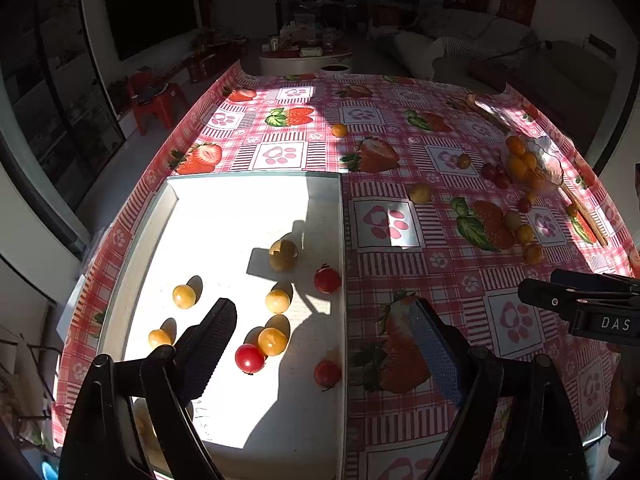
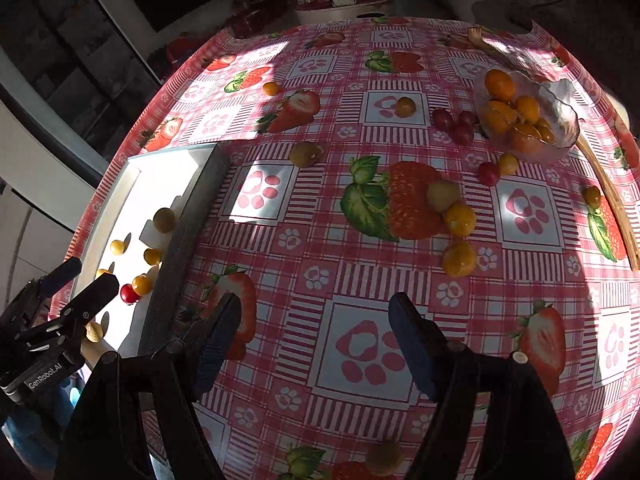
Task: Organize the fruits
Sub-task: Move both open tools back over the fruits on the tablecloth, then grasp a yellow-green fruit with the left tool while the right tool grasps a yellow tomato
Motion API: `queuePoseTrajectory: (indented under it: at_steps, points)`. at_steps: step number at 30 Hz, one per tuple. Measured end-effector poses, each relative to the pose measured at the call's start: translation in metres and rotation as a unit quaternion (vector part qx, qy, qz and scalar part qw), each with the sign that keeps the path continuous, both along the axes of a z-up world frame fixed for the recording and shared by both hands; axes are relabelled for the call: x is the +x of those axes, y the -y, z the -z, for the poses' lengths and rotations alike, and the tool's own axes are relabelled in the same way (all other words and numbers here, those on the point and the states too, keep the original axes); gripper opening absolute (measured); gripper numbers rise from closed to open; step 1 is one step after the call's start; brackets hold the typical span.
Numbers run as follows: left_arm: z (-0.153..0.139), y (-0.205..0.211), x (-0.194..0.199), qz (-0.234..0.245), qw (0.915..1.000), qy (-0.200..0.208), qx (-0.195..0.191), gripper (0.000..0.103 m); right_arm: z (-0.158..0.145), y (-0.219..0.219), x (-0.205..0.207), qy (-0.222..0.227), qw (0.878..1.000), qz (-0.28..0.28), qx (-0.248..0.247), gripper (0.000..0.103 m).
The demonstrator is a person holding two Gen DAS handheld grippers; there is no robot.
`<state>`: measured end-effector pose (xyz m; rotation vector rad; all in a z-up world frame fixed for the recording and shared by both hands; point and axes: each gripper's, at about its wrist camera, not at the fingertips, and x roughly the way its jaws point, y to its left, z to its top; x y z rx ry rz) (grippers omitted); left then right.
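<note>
Right now you are holding the left gripper (image 1: 324, 344) with its fingers spread wide and gripping nothing, hovering over the right edge of the white tray (image 1: 160, 208) at the lower left of the left wrist view. Yellow fruits (image 1: 272, 341) and red tomatoes (image 1: 249, 358) are lying loose inside that tray. You are keeping the right gripper (image 2: 316, 340) wide apart too, empty, above the strawberry tablecloth (image 2: 360, 280). More fruits are sitting in the glass bowl (image 2: 564, 108) at the upper right of the right wrist view, with loose yellow ones (image 2: 459, 258) scattered below it.
</note>
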<state>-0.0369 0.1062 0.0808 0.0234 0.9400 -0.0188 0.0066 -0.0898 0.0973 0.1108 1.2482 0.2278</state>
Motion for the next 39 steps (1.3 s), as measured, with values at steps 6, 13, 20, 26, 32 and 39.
queuePoseTrajectory:
  at_steps: [6,13,20,26,32,39]
  points:
    - [-0.001,0.045,0.013,0.035,0.9993,-0.009,0.007,0.088,0.007,0.052,-0.008,-0.006,0.999,0.047,-0.002,0.079]
    - [0.004,0.074,0.04,0.047,0.9986,-0.018,0.016,0.088,0.014,0.073,-0.011,-0.004,0.998,0.062,-0.004,0.079]
    - [0.026,0.093,0.079,0.048,0.9978,-0.023,0.039,0.088,0.018,0.073,-0.007,0.003,0.998,0.058,-0.015,0.079]
    - [0.043,0.096,0.11,0.037,0.9981,-0.022,0.042,0.088,0.024,0.064,0.004,0.018,0.998,0.049,-0.035,0.079]
    - [0.049,0.095,0.136,0.03,0.9987,-0.019,0.036,0.088,0.033,0.056,0.015,0.024,0.998,0.042,-0.049,0.079]
    - [0.065,0.095,0.149,0.029,0.9984,-0.036,0.033,0.068,0.036,0.047,0.019,0.033,0.997,0.032,-0.067,0.079]
